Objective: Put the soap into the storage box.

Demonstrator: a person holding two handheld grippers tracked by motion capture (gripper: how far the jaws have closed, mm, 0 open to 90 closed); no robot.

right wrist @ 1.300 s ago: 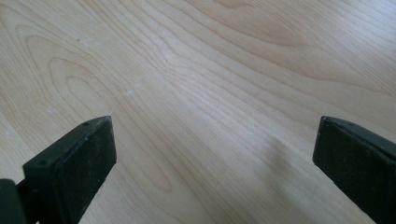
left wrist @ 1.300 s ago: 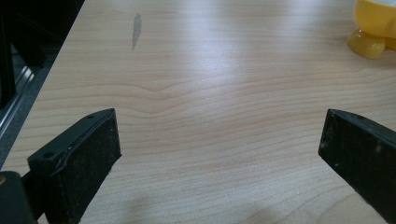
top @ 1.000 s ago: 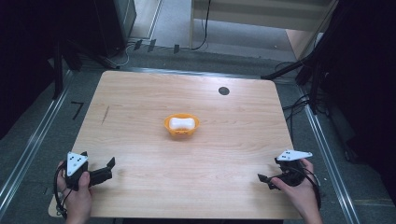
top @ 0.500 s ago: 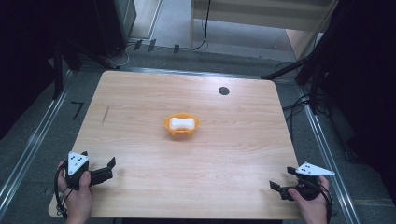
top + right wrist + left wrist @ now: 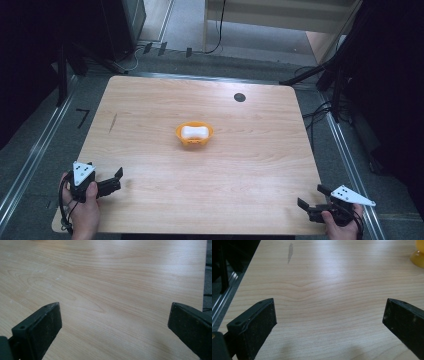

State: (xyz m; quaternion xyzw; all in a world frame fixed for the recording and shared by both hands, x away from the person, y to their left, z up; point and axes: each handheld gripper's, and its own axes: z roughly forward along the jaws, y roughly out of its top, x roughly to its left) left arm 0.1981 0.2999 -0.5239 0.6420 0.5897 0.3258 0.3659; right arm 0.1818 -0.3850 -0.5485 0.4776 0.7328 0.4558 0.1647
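Dark floor, cable runs and black stands surround your wooden table (image 5: 150, 110), which sits mid-frame in the high view. One black round mark (image 5: 239, 97) lies toward the table's upper right.

Orange bowl (image 5: 194, 135): near the centre of the table, upright, with a white bone-shaped object (image 5: 194, 132) lying inside it. In the left gripper view the bowl's edge shows at the upper right corner (image 5: 418, 255).

Left gripper (image 5: 112, 181): lower left of the high view, held in your hand (image 5: 82, 215) over the table's near left corner, jaws pointing right. Jaws spread wide in the left gripper view (image 5: 329, 320); bare wood between them, nothing grasped. A dark streak (image 5: 290, 251) marks the wood at that view's top.

Right gripper (image 5: 310, 202): lower right of the high view, at the table's near right edge, jaws pointing left. Jaws likewise spread wide (image 5: 115, 320), over bare wood grain.

Both grippers sit well apart from the bowl.
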